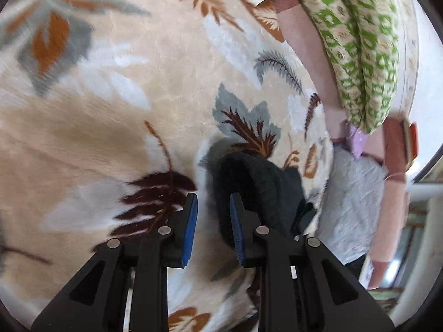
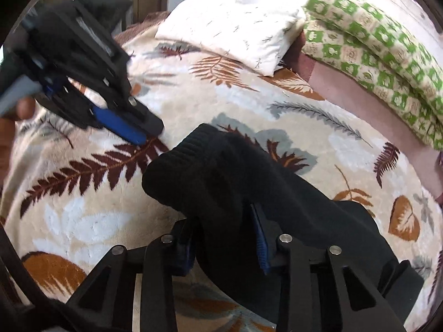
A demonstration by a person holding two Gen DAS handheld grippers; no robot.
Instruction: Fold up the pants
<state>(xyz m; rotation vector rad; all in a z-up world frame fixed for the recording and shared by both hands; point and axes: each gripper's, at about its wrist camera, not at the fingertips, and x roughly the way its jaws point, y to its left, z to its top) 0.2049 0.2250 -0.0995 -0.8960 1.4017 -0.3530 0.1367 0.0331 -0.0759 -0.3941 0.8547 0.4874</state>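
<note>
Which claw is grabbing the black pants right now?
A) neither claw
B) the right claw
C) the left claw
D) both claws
B: in the right wrist view the right claw has the black pants bunched between its blue pads, while the left claw hangs open over the leaf-print blanket with nothing between its pads.
</note>
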